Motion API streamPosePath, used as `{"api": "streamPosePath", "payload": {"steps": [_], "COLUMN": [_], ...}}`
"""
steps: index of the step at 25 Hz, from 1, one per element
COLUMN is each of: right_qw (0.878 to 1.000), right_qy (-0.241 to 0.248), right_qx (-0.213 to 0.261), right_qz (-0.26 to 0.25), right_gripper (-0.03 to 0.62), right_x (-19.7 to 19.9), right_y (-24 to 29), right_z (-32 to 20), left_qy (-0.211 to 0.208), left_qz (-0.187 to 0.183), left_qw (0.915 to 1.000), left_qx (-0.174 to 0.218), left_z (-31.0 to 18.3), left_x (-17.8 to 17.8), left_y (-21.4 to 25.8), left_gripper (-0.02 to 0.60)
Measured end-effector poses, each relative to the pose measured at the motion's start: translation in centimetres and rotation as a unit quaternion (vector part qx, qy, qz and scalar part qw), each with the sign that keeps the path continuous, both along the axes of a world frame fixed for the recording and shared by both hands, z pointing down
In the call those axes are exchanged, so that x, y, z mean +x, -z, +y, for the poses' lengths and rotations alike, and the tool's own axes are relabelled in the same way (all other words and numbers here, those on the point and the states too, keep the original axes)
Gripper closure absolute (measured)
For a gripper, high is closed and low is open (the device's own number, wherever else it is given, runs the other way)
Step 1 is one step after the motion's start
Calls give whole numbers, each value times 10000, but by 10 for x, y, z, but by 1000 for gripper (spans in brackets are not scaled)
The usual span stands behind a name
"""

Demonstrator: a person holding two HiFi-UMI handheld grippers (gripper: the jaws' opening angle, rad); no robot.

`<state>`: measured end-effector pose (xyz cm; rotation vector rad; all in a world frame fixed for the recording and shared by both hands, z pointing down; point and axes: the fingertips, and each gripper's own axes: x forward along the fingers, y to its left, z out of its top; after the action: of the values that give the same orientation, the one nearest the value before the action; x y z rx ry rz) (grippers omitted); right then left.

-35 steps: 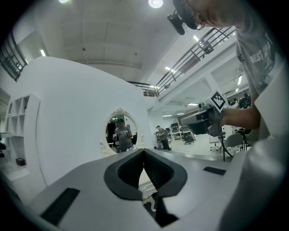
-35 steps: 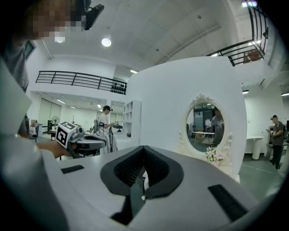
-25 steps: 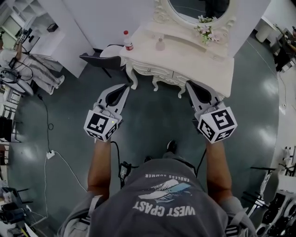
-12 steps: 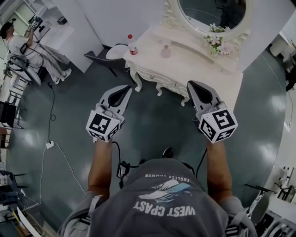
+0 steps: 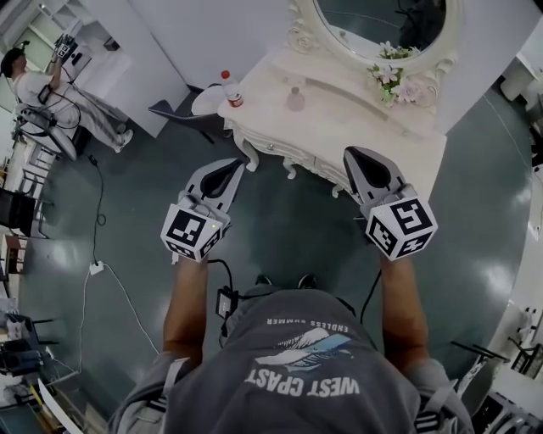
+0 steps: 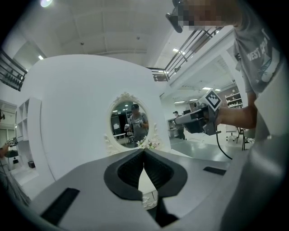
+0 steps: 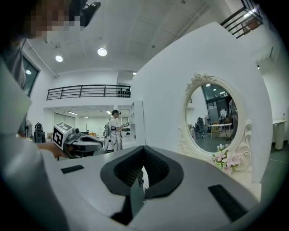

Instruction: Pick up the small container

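The small container (image 5: 294,100), a pale little jar, stands on the white dressing table (image 5: 356,127) near its back, in the head view. My left gripper (image 5: 233,164) hangs over the floor just short of the table's front left corner, its jaws shut and empty (image 6: 144,151). Level with the table's front edge further right is my right gripper (image 5: 350,153), also shut with nothing in it (image 7: 143,148). Both are well short of the container.
A bottle with a red label (image 5: 229,88) stands at the table's left end and pink flowers (image 5: 392,81) below the oval mirror (image 5: 382,21). A dark chair (image 5: 182,114) sits left of the table. Cables (image 5: 95,268) lie on the floor, and a person (image 5: 34,85) stands at far left.
The head view has swung a little, so the table sits slightly differently in the frame. Both grippers keep nearly the same pose and stay shut.
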<state>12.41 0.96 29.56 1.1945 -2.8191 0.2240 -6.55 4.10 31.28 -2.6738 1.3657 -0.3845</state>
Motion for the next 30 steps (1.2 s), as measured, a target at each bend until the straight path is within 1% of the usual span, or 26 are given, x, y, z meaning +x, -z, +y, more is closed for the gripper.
{"api": "streamPosePath", "payload": {"steps": [7,12,18,24,30], "right_qw": [9995,9978,9948,9914,9870], "right_qy": [-278,-638,-951,-1236,-1539], "right_qx": [-126,-135,-191,-227,-279], "right_qz": [35,145,307,353,383], "right_gripper": [569,569,569,569,569], "right_x": [17,25,19,7,-3], "right_y": [-8,-15,-12,-15,-20], "right_z": [-11,-23,-49,-80,-104], "left_qy": [-251,-656,-1108,-1421,-1744], "left_qz": [33,148,324,358,377], "left_qw": [9997,9977,9933,9892,9839], "left_qx": [-35,-13,35,-69,-131], "left_z": [-31,-67,-115,-159,-192], "left_x": [15,30,39,33,28], "left_y": [-4,-13,-7,-18,-24], "left_gripper": [565,565,565,565,565]}}
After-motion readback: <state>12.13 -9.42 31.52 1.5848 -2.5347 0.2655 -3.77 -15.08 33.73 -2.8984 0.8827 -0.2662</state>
